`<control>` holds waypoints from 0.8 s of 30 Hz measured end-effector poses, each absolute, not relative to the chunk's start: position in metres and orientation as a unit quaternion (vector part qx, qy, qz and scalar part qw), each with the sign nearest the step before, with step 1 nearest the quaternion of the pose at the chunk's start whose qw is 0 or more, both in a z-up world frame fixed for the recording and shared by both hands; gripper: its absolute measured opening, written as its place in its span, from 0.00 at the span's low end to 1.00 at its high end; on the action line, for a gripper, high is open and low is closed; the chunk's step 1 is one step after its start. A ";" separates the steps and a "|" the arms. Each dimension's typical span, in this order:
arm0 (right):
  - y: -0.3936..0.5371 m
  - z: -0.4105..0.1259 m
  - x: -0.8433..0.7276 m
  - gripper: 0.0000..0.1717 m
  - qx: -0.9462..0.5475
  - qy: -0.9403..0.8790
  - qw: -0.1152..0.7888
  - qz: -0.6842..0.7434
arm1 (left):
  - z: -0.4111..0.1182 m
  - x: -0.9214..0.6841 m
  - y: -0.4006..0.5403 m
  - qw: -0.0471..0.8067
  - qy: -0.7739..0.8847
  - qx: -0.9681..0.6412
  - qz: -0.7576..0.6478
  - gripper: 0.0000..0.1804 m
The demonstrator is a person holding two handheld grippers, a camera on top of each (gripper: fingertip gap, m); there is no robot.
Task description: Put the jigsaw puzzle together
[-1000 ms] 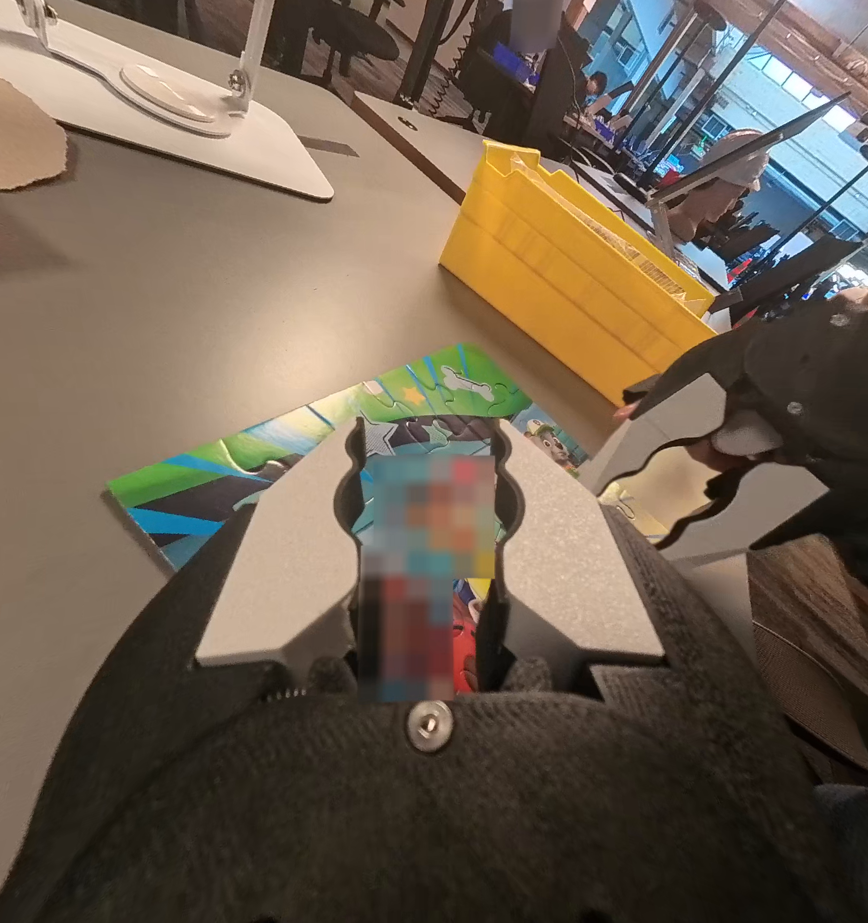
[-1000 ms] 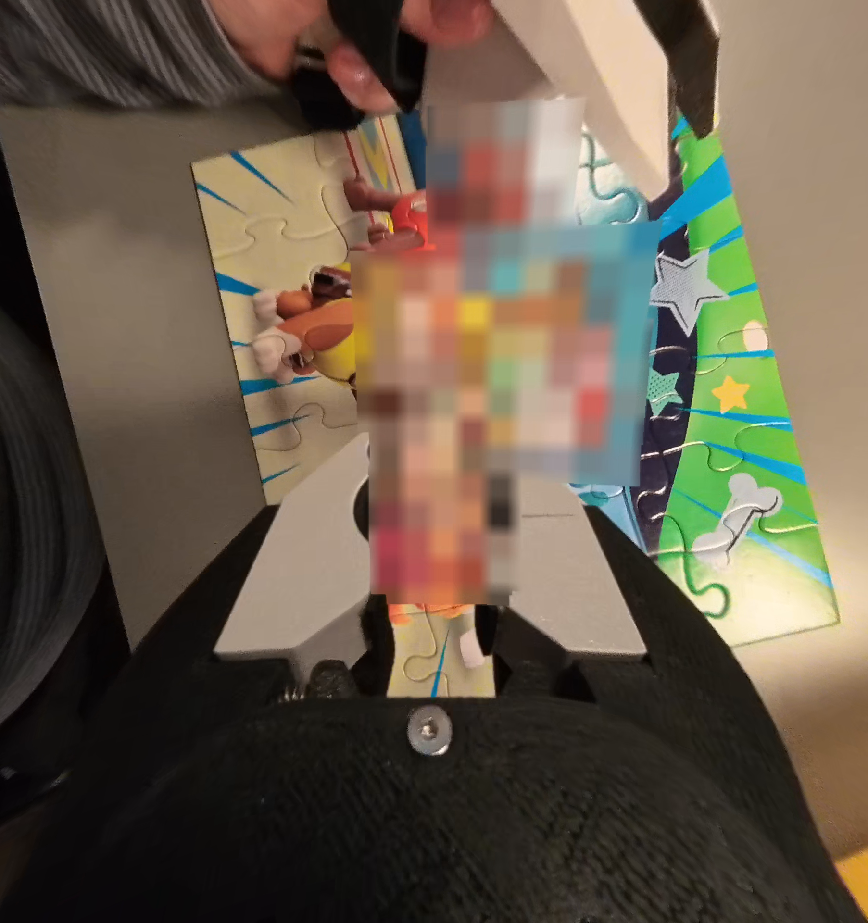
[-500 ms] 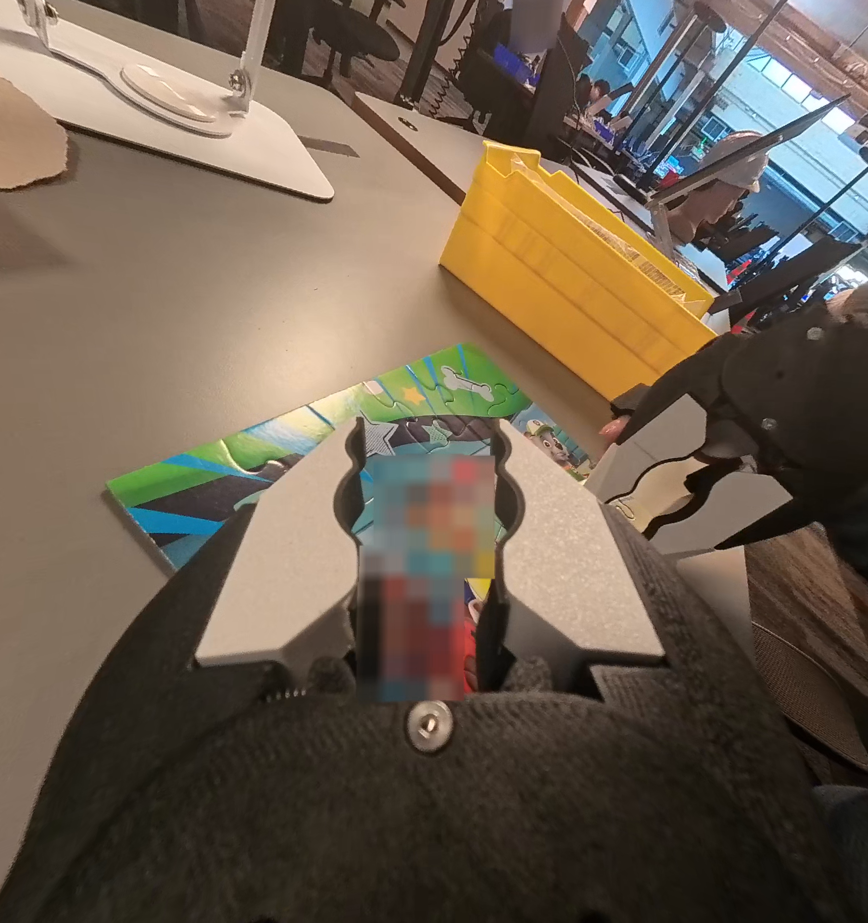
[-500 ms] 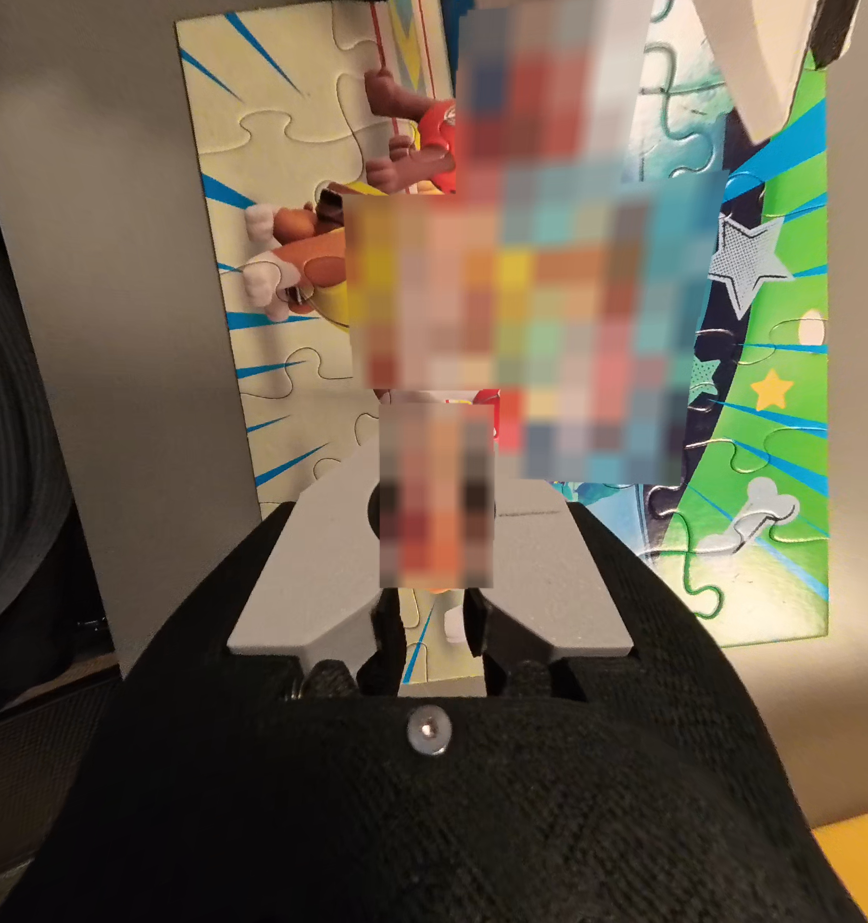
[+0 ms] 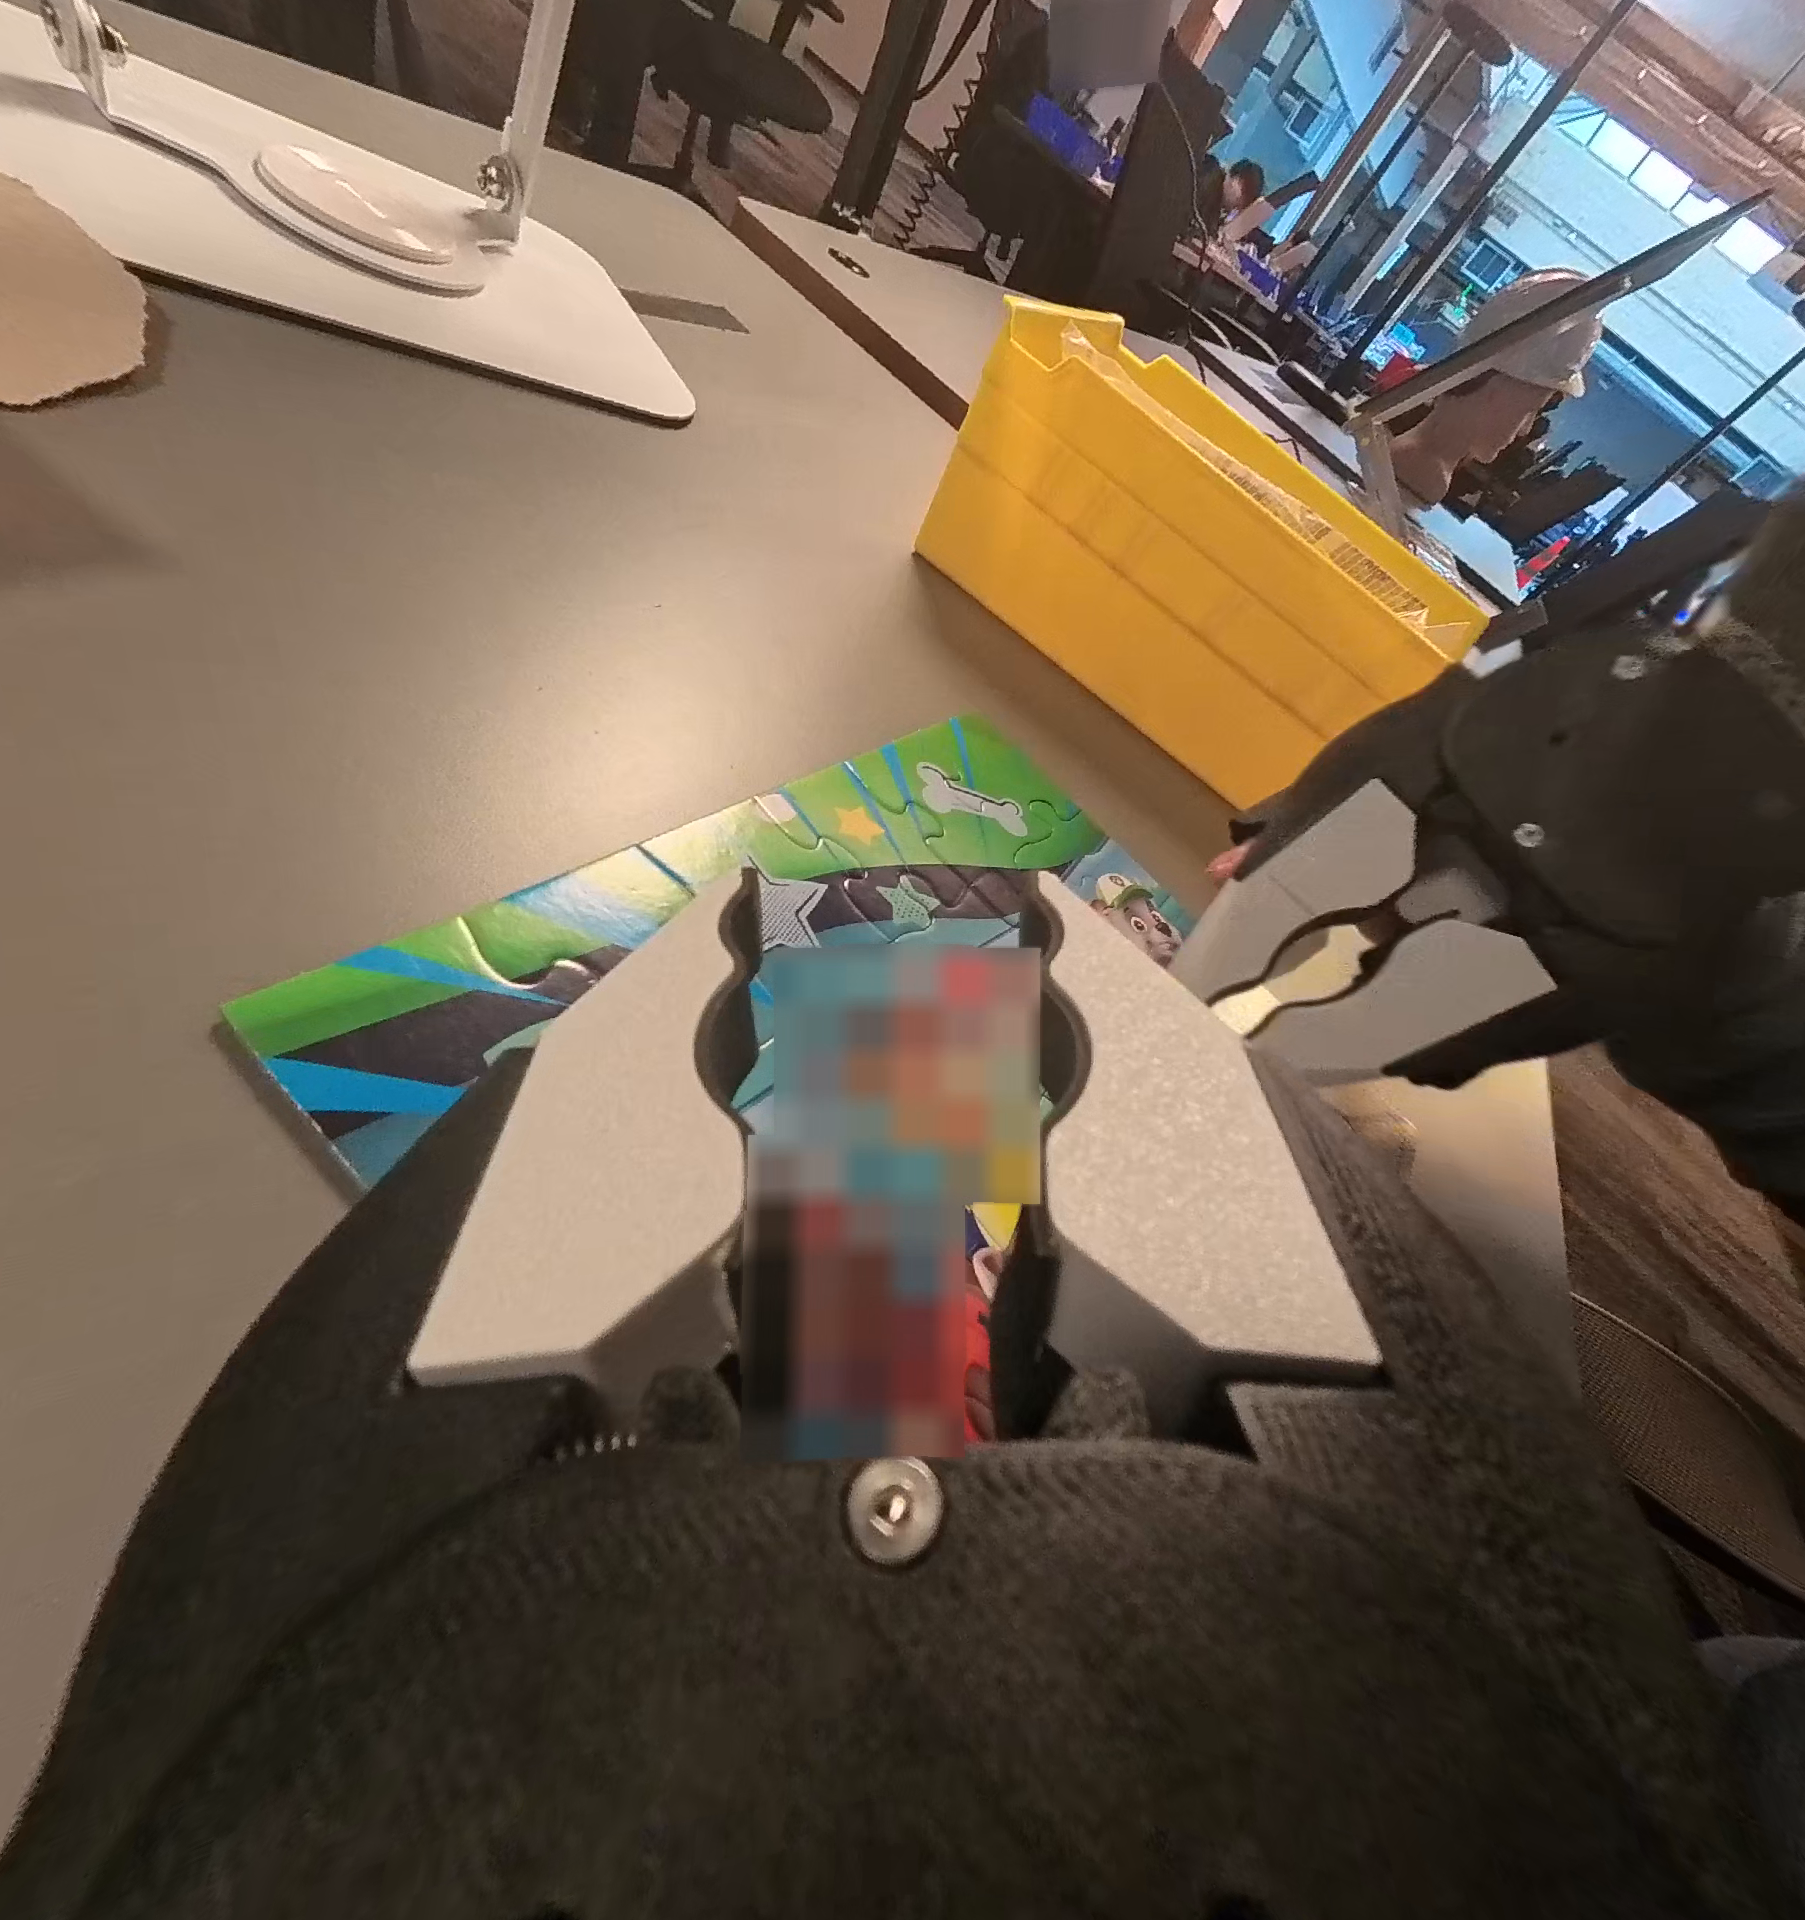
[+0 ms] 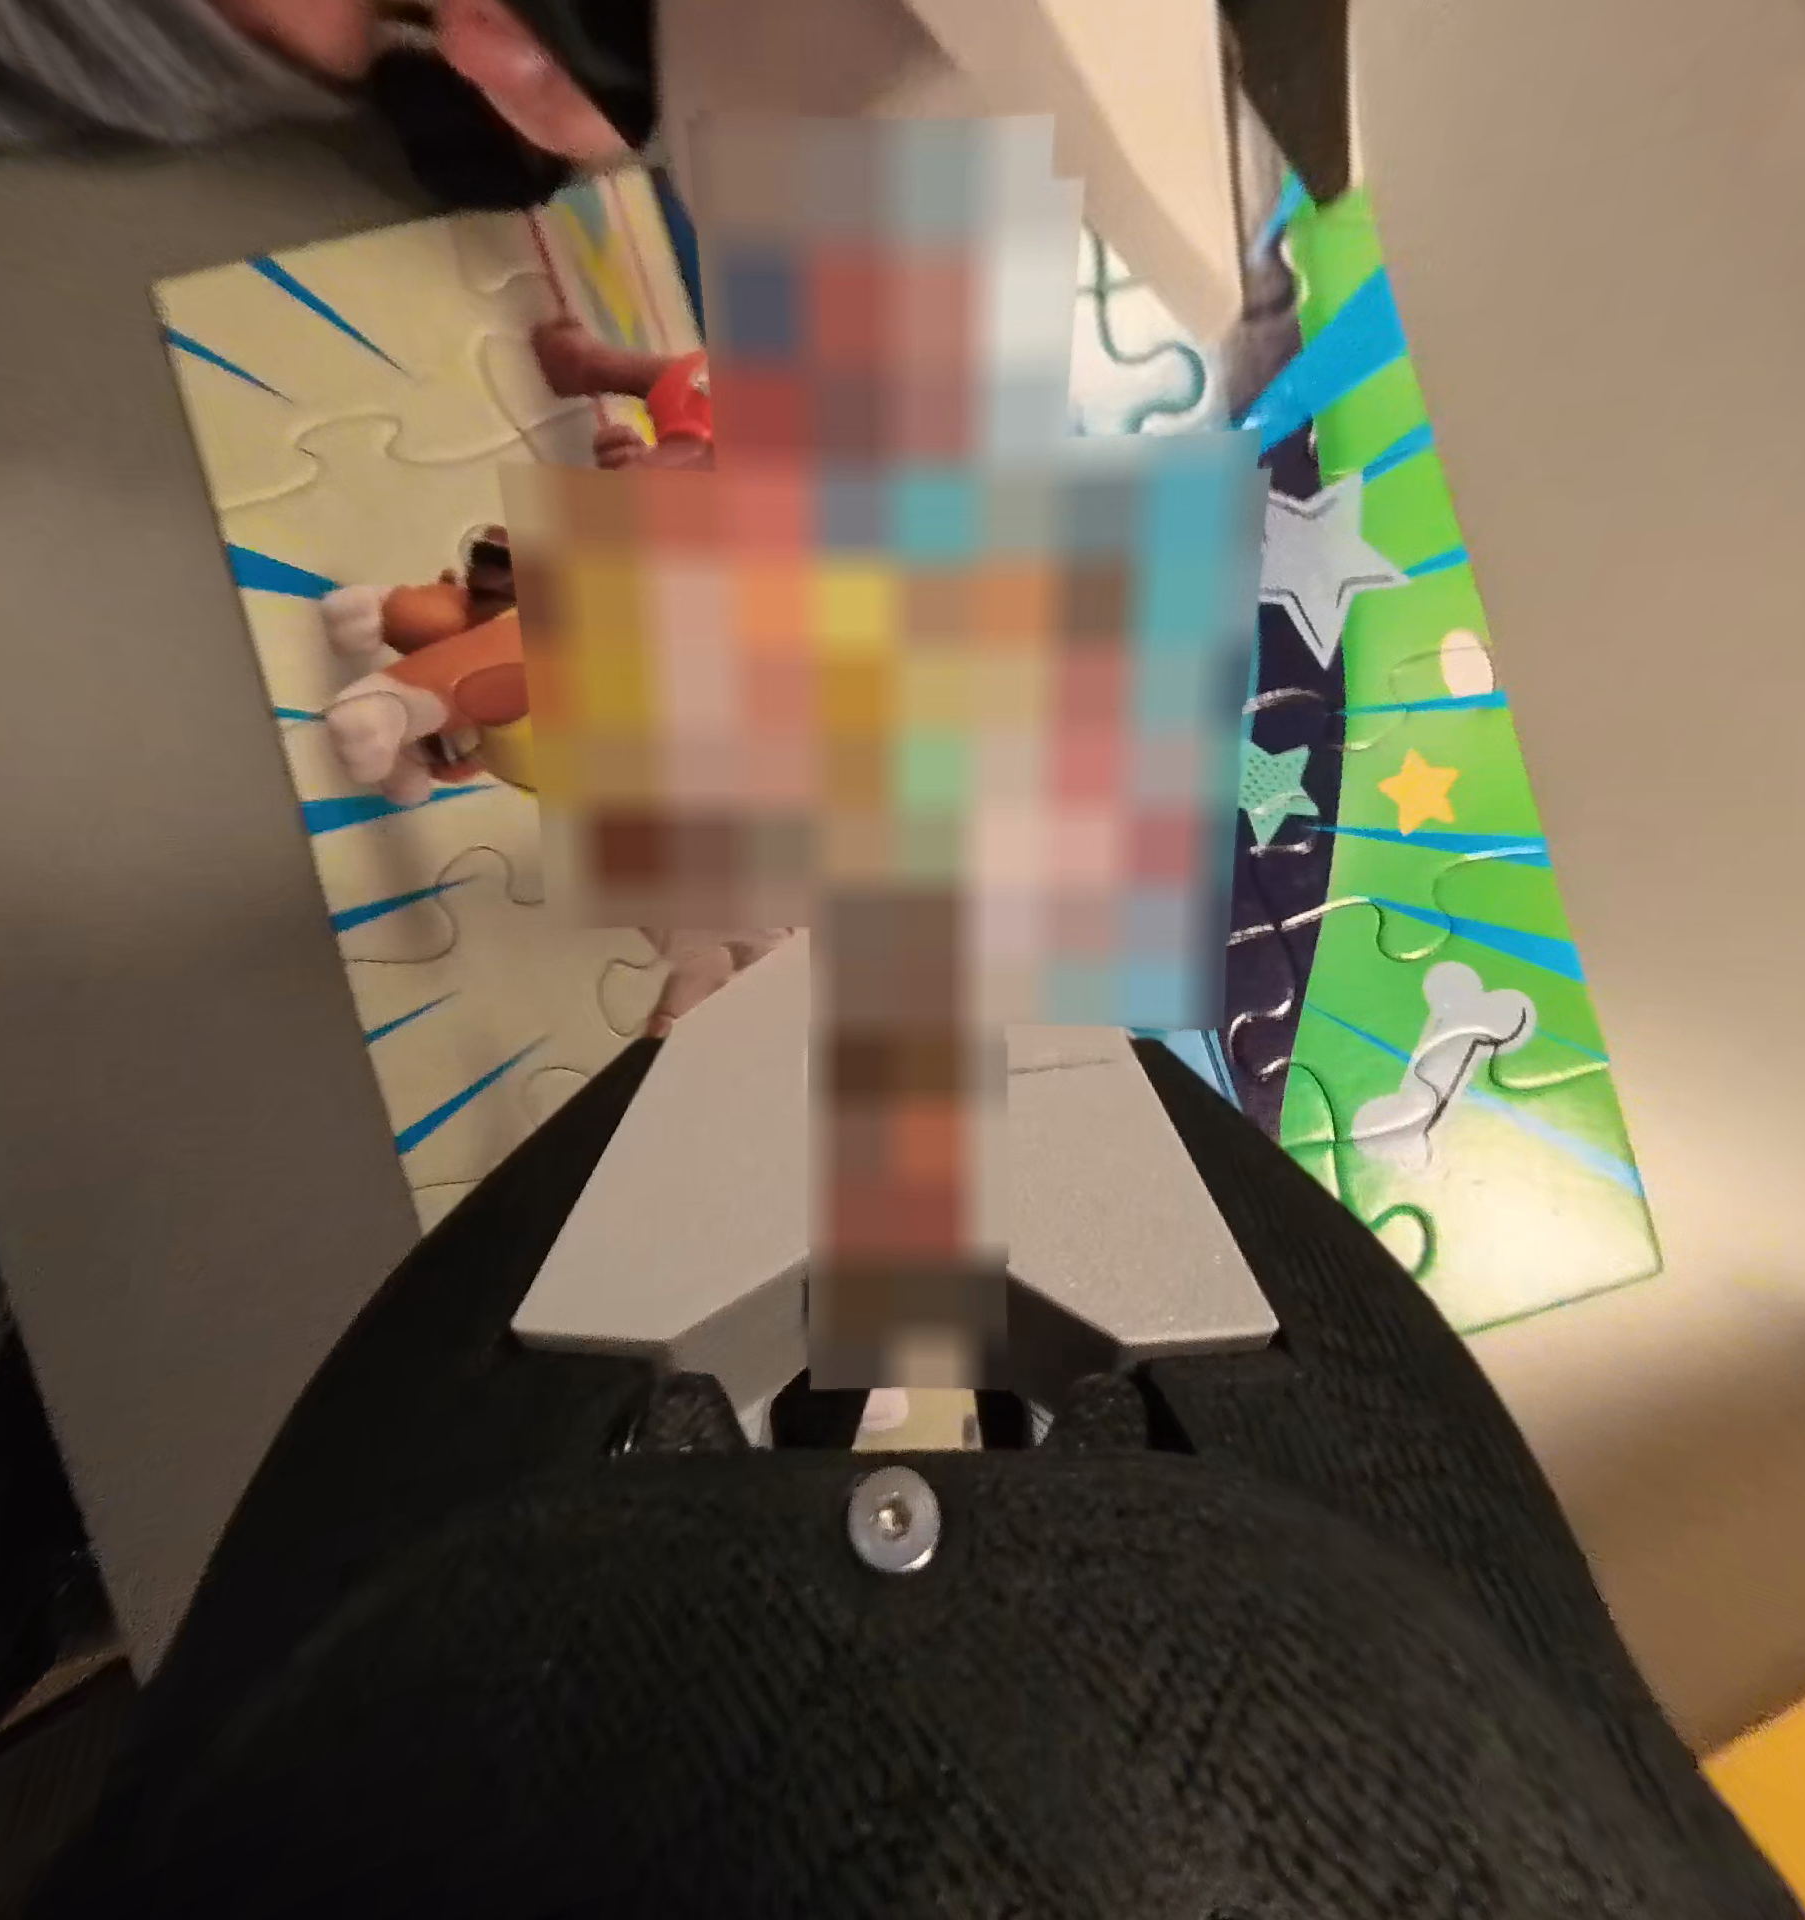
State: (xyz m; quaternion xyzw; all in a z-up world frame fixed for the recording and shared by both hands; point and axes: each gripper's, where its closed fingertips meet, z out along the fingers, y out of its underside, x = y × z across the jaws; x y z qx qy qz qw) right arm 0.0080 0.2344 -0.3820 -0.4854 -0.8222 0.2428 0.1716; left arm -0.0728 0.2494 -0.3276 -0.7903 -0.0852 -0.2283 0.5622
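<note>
An assembled jigsaw puzzle with a green, blue and cream cartoon picture lies flat on the grey table. My left gripper is open and hovers just above the puzzle's middle, with nothing between its fingers. My right gripper shows to its right, fingers closed together, its tips low over the puzzle's near right part. In the right wrist view the right gripper points across the puzzle; a mosaic patch hides its tips. The left gripper's fingers show at the top.
A yellow plastic bin stands behind the puzzle on the right. A white monitor stand base and a torn brown paper piece lie at the back left. The table edge runs close on the right. A person's hand holds the left gripper. Spacing between my two grippers at the tips: around 10 cm.
My right gripper's fingers have closed from partly open to together and it has shifted a little over the puzzle. My left gripper has stayed open and still.
</note>
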 end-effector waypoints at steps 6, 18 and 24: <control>0.244 -0.379 0.001 0.00 -0.502 -0.805 0.201 0.245 | -0.318 -0.084 0.247 0.593 -0.092 -0.776 -0.196 0.26; 0.264 -0.377 0.003 0.00 -0.545 -0.765 0.238 0.248 | -0.273 -0.142 0.221 0.701 -0.143 -0.695 -0.072 0.25; 0.299 -0.342 0.024 0.00 -0.635 -0.597 0.376 0.314 | -0.265 -0.144 0.203 0.719 -0.126 -0.683 -0.017 0.23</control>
